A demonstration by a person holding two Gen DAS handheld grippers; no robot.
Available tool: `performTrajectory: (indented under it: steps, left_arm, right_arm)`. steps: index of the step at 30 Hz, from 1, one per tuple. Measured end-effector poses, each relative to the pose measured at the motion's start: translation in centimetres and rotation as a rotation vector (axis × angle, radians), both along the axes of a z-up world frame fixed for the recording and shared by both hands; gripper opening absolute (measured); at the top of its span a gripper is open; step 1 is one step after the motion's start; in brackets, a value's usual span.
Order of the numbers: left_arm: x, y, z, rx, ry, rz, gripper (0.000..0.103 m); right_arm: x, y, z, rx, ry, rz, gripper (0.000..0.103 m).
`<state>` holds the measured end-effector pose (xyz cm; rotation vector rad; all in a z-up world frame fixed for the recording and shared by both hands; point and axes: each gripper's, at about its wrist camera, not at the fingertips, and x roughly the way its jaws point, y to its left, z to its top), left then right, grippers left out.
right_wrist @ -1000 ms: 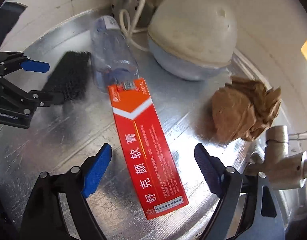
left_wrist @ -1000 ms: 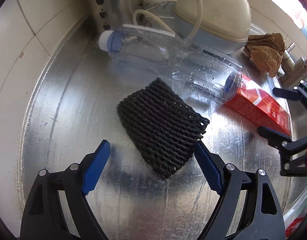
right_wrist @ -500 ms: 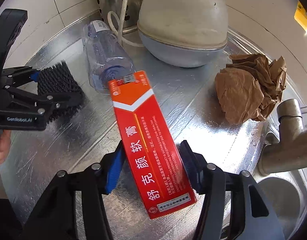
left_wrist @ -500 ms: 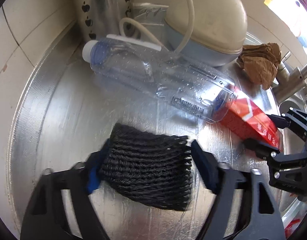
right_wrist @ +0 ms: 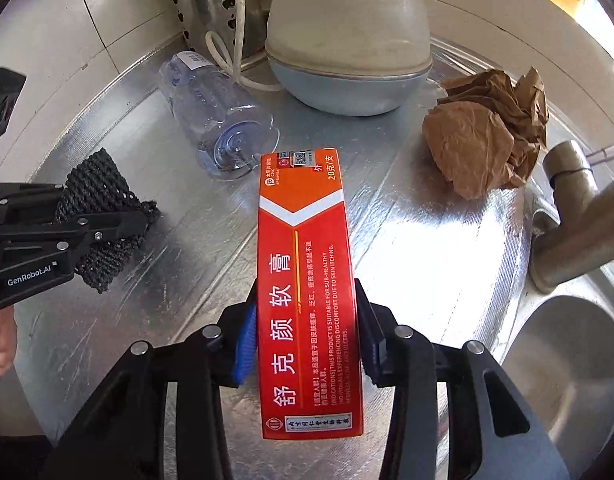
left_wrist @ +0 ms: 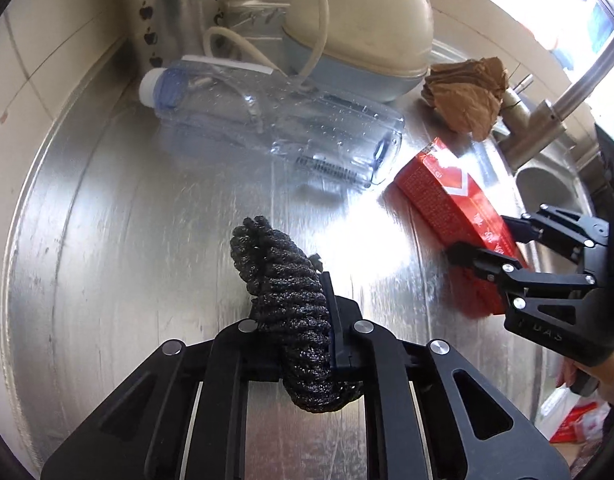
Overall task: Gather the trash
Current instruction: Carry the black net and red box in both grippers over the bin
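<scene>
In the right claw [right_wrist: 307, 344], the red box [right_wrist: 307, 280] points lengthwise forward.

Counter [right_wrist: 447, 248]: brushed, shiny metal, scratched, with a basin sunk in at its right end. Lying directly on it: clear plastic bottle [right_wrist: 215, 120] on its side near the back wall; domed cream-and-grey appliance [right_wrist: 347, 48] behind it; crumpled brown paper [right_wrist: 483, 144] beside the tap base [right_wrist: 567, 216]. Bottle appears to touch the appliance's cord; contact unclear.
</scene>
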<state>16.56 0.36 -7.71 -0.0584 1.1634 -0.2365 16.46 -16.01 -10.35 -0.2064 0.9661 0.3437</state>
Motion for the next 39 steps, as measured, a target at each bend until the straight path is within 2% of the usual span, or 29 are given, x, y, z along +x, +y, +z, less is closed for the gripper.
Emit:
performTrajectory:
  steps: [5,13,21,28,32,39]
  left_arm:
    - [-2.1,1.0,0.7,-0.007,-0.01,-0.023,0.013]
    - [-4.7,0.3,1.2,0.051,-0.034,-0.073,0.013]
    - [-9.9,-0.7,3.6,0.107,-0.099,-0.173,0.013]
    - [-15.2,-0.2,5.4,0.096,-0.108,-0.245,0.013]
    - [-19.5,0.3,6.1,0.089,-0.107,-0.324,0.013]
    - [-27.6,0.7,5.8,0.111,-0.102,-0.449,0.013]
  right_arm:
    - [-1.3,0.0,-0.3,0.032,-0.004,-0.047,0.041]
    - [-4.2,0.2,-0.3,0.084,-0.016,-0.117,0.041]
    - [-9.9,0.5,1.3,0.199,-0.03,-0.178,0.041]
    - [-17.3,1.6,3.2,0.237,-0.056,-0.185,0.041]
    - [-23.0,2.9,3.6,0.243,-0.046,-0.155,0.041]
    - [-32.7,5.6,1.6,0.199,-0.014,-0.105,0.041]
